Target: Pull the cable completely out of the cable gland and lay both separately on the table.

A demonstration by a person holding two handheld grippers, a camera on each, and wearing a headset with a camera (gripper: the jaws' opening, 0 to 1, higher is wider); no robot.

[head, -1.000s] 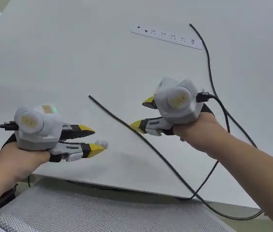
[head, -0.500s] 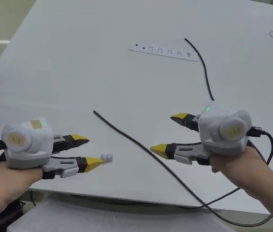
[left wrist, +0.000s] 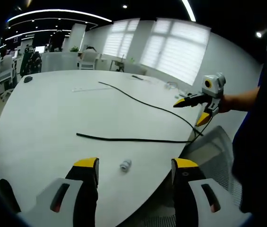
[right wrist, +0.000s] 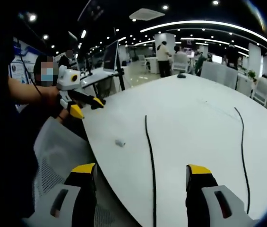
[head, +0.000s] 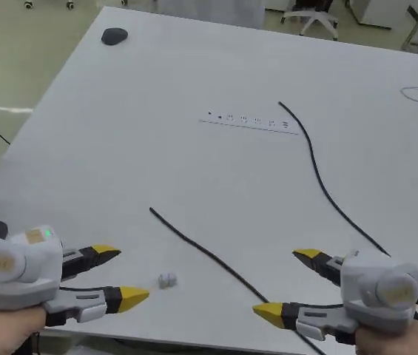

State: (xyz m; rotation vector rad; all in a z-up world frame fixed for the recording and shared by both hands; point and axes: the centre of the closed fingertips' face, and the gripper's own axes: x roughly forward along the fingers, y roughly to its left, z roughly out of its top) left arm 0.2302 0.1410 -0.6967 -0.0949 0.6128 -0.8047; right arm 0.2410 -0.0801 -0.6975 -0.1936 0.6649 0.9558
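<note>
A small grey cable gland point(head: 166, 280) lies by itself on the white table point(head: 157, 148), near the front edge. The black cable point(head: 212, 254) lies apart from it, running diagonally toward the front right. My left gripper point(head: 120, 275) is open and empty, just left of the gland. My right gripper point(head: 290, 285) is open and empty, beside the cable's near part. The left gripper view has the gland point(left wrist: 125, 165) between the jaws, on the table, and the cable point(left wrist: 128, 139) beyond it. From the right gripper view, the cable point(right wrist: 150, 156) runs away between the jaws, with the gland point(right wrist: 119, 143) to its left.
A white power strip point(head: 249, 122) lies at mid-table with a second black cable point(head: 319, 181) curving from it to the front right. A dark mouse point(head: 114, 35) sits at the far left. A mesh chair point(right wrist: 57, 156) stands at the table edge. Office chairs stand beyond the table.
Both grippers have drawn back toward the table's front edge and away from the cable and gland. The head camera has tilted up, so more of the table shows.
</note>
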